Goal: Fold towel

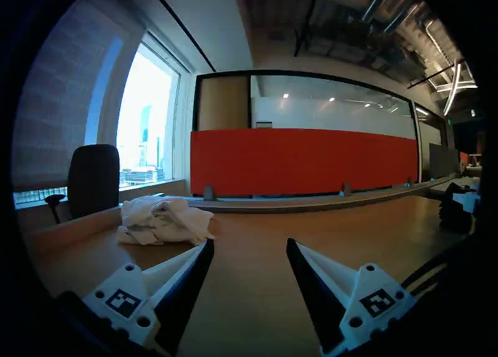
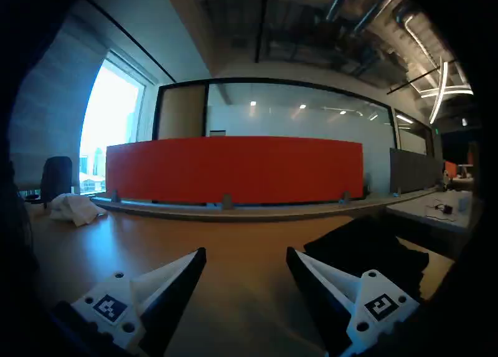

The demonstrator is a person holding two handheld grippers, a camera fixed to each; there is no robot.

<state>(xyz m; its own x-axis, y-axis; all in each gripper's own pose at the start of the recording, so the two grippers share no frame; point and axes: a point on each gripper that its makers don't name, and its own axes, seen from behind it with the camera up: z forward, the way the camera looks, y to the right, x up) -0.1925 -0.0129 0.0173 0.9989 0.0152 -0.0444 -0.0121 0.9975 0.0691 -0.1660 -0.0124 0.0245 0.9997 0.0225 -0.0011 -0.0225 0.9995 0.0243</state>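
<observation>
Both jaws gape wide, empty, over the table (image 1: pixel 261 288) on the left gripper (image 1: pixel 249 242) and right gripper (image 2: pixel 246 251) alike, with the crumpled towel (image 1: pixel 164 220) near its far-left corner.

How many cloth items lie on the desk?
2. A crumpled white towel lies far left on the desk; a black cloth lies to the right, close ahead of the right gripper. Others may be hidden.

The left claw (image 1: pixel 249 245) and right claw (image 2: pixel 246 252) share white wedge fingers (image 1: pixel 165 268), black pads (image 1: pixel 187 291), and square markers (image 1: pixel 122 302).
</observation>
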